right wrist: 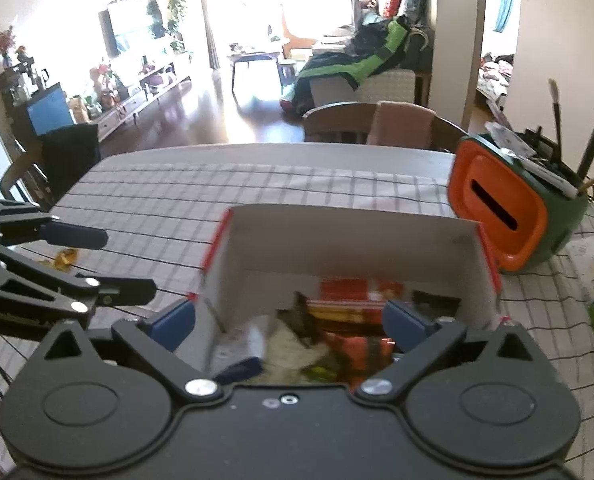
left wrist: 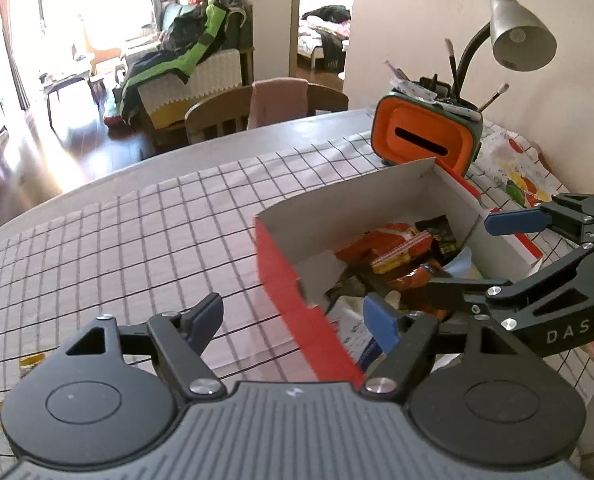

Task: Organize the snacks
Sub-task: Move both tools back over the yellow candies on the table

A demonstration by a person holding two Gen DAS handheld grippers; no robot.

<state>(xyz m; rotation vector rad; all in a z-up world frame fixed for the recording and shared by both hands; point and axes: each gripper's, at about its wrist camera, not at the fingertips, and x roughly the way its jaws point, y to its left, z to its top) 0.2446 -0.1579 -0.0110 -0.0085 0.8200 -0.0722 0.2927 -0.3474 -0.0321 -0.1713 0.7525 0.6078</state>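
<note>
Left wrist view: the left gripper [left wrist: 293, 312] stands released with nothing between its pads, straddling the near wall of the red box [left wrist: 281, 264]; snack packets [left wrist: 393, 252] already lie inside, at about 2 o'clock from it, and the right gripper [left wrist: 437, 256] hangs spread over the box, empty. Right wrist view: the right gripper [right wrist: 291, 320] is released over the packets [right wrist: 353, 320], while one small yellow snack [right wrist: 65, 258] lies loose on the checked surface [right wrist: 297, 184] at 9 o'clock beside the left gripper [right wrist: 109, 260]. Judgement: mostly done, at least that piece left.

hidden: snacks [right wrist: 337, 344] blurred, unreadable | lamp [left wrist: 521, 32] base behind orange holder [left wrist: 425, 136]
</note>
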